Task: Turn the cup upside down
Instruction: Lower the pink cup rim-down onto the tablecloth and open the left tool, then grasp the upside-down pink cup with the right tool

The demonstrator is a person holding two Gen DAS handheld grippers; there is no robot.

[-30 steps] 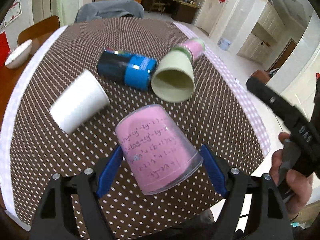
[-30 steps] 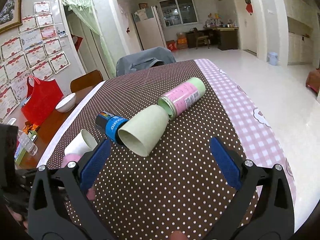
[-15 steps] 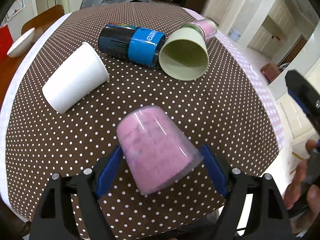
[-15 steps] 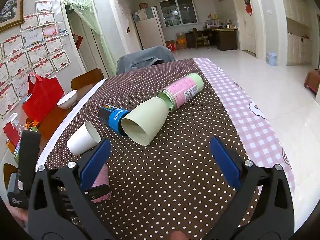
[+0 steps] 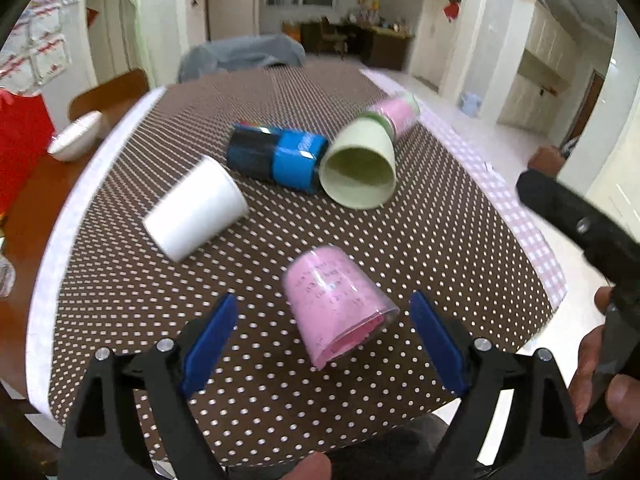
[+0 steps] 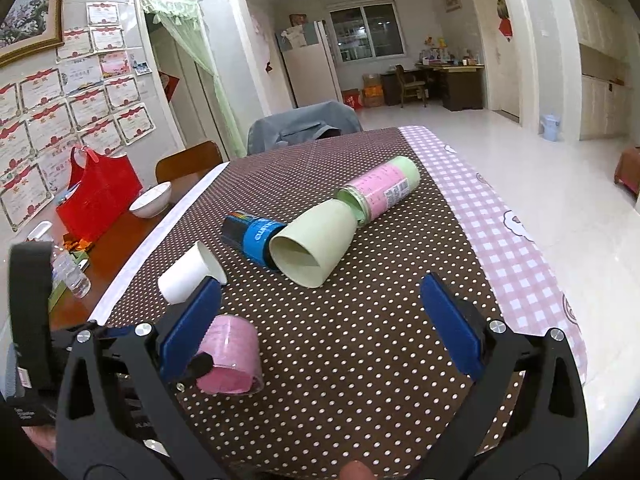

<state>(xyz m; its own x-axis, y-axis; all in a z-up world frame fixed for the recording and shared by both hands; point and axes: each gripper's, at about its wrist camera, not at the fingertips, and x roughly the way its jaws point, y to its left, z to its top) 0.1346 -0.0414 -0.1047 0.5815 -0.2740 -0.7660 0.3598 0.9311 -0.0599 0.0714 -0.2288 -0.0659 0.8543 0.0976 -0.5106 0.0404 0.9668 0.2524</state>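
Note:
A pink clear-walled cup (image 5: 335, 302) stands mouth down on the dotted tablecloth, a little tilted, its rim toward me. My left gripper (image 5: 322, 334) is open, its blue fingers (image 5: 208, 338) apart on either side of the cup and not touching it. The cup also shows in the right wrist view (image 6: 232, 354), partly behind my right gripper's left finger. My right gripper (image 6: 320, 324) is open and empty above the near table edge.
A white cup (image 5: 196, 208), a green cup (image 5: 360, 166), a blue and black can (image 5: 276, 154) and a pink and green can (image 5: 394, 114) lie on their sides further back. A white bowl (image 6: 151, 200) and red bag (image 6: 98, 196) are at the left.
My left gripper opened and drew back from the pink cup, which now rests mouth down on the cloth. The left wrist view tipped up. The right gripper barely moved.

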